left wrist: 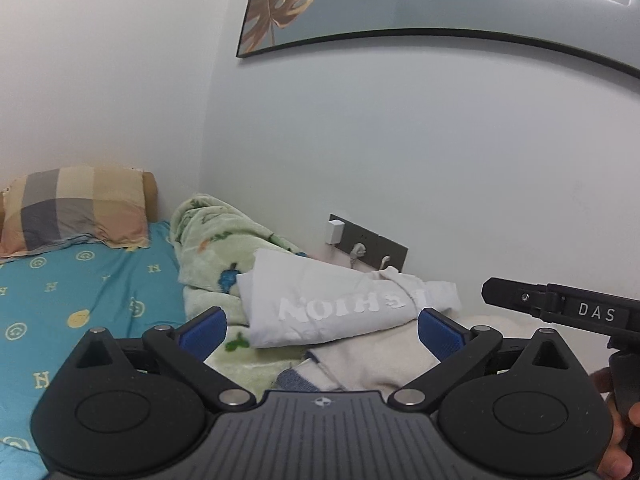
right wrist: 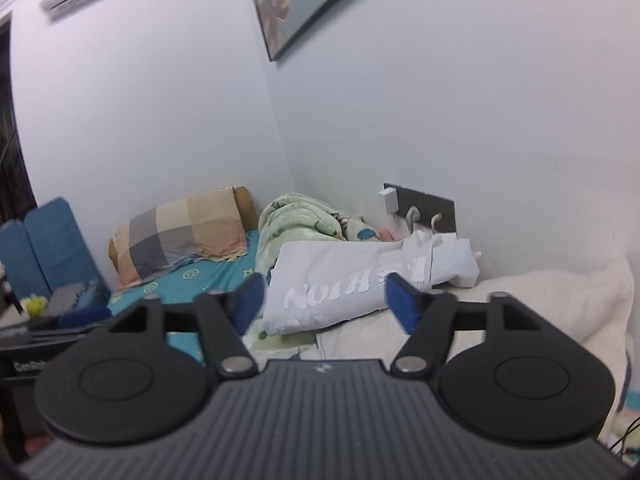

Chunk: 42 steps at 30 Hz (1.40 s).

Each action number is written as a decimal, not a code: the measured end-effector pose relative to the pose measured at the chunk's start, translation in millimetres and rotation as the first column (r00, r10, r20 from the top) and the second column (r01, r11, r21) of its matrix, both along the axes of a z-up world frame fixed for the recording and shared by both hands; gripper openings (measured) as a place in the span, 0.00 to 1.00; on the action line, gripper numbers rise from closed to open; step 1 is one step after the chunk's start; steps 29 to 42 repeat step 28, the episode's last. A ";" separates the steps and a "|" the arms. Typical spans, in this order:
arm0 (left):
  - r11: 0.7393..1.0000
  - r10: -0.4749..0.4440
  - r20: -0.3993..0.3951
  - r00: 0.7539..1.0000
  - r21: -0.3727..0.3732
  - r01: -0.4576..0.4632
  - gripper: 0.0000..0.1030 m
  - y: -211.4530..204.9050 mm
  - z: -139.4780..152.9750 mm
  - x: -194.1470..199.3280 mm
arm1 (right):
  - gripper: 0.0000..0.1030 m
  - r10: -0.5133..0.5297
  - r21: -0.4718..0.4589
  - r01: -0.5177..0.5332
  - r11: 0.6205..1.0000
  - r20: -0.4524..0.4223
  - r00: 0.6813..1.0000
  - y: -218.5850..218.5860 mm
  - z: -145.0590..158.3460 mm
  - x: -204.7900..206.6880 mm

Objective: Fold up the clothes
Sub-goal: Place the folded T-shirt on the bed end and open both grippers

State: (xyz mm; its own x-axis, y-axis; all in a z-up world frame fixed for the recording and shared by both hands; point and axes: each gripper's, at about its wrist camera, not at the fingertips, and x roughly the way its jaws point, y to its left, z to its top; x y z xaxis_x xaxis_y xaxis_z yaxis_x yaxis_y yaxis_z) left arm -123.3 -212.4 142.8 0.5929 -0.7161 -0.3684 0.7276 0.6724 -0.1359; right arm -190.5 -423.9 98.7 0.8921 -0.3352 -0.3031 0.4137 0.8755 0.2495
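A folded white garment with upside-down white lettering lies on the bed against the wall, resting partly on a green blanket and a cream one. My left gripper is open, its blue pads wide apart just short of the garment's near edge, holding nothing. The right wrist view shows the same white garment ahead of my right gripper, which is also open and empty. The black body of the right gripper reaches in at the right edge of the left wrist view, held by a hand.
A green patterned blanket is bunched in the corner. A cream blanket covers the bed to the right. A checked pillow sits on the teal sheet. A wall socket panel with plugs is behind the garment.
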 end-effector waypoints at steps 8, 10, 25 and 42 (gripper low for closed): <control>0.997 0.066 0.008 0.998 0.041 -0.067 1.00 28.4 -19.4 -16.5 | 0.83 -0.005 -0.015 0.004 1.000 -0.040 0.999 23.9 -18.6 -2.6; 0.996 0.071 0.017 0.997 0.052 -0.072 1.00 29.7 -19.4 -19.4 | 0.83 -0.010 -0.023 0.009 1.000 -0.050 0.999 29.0 -20.7 -1.8; 0.996 0.075 0.045 0.996 0.051 -0.077 1.00 33.8 -14.3 -34.1 | 0.83 -0.033 -0.083 0.029 0.996 -0.044 0.999 49.0 -10.5 -10.5; 0.996 0.077 0.046 0.996 0.051 -0.079 1.00 34.1 -14.0 -35.8 | 0.83 -0.034 -0.091 0.030 0.995 -0.051 0.998 50.6 -11.8 -11.1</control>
